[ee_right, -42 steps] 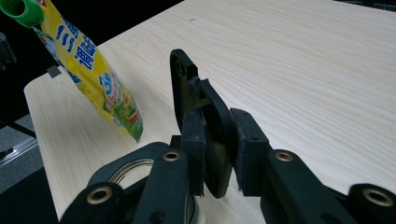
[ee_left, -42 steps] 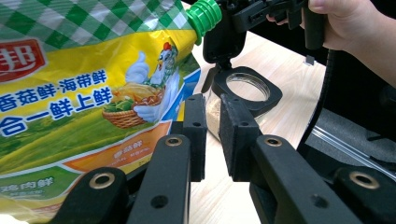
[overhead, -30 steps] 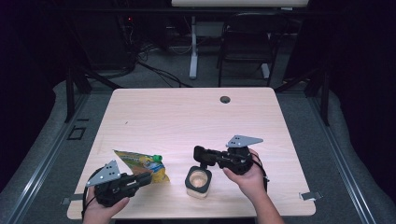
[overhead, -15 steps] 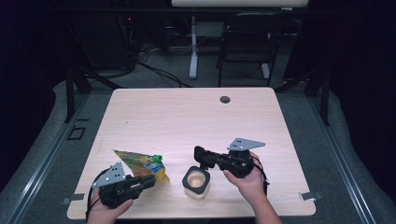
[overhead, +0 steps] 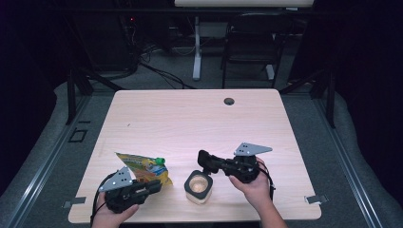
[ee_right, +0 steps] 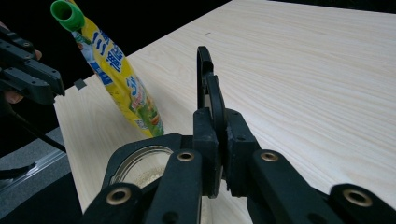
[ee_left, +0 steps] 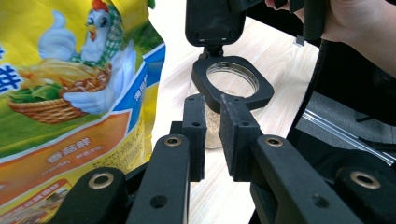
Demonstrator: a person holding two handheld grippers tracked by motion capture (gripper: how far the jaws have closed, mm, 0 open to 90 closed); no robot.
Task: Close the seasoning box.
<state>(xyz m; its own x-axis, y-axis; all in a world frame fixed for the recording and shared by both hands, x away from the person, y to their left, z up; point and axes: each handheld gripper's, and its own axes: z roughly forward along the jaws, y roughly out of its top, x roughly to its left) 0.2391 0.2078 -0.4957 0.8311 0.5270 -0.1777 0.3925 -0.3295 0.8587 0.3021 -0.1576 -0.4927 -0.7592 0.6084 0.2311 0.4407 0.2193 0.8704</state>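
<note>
Near the table's [overhead: 266, 118] front edge, the left gripper [overhead: 153, 186] holds the yellow pouch [overhead: 142, 167], though its jaws' grip is hidden. Just beside it stands the jar [overhead: 198, 186]. Further right, the right gripper [ee_right: 217, 135], jaws just closing, clamps the jar's raised black lid [ee_right: 205, 81].

Both your grippers sit low at the near table edge.
Your left gripper [overhead: 153, 186] holds its jaws slightly apart; your right gripper [overhead: 203, 159] has just been closing, angled left.
</note>
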